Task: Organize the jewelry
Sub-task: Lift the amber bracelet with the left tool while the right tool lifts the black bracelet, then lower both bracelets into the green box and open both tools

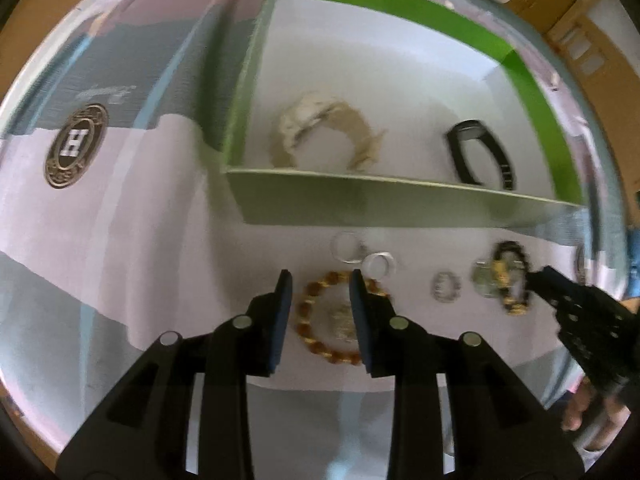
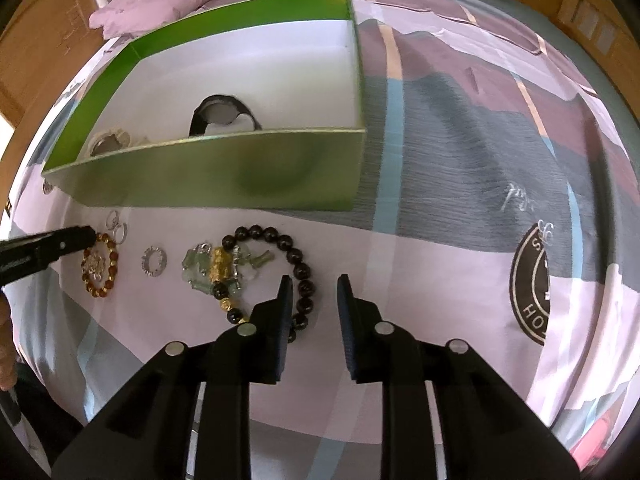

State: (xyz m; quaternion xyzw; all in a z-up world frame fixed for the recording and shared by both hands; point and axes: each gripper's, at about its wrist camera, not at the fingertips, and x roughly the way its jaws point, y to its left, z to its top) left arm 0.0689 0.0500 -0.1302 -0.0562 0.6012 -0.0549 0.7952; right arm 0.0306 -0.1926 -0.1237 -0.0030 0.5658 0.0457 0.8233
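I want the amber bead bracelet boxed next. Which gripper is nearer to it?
Left. The left gripper hangs open right over the amber bead bracelet, its fingers either side; the right gripper is off by the dark bead bracelet.

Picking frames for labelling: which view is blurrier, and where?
Left wrist view: motion-smeared, the dark bead bracelet worst, the green box soft. Right wrist view: sharper, that bracelet's beads distinct, the box's near wall soft. Both bend edges, fisheye-style.

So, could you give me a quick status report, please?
Left gripper open over amber bracelet. Right gripper open beside dark bracelet. Green box unobstructed.
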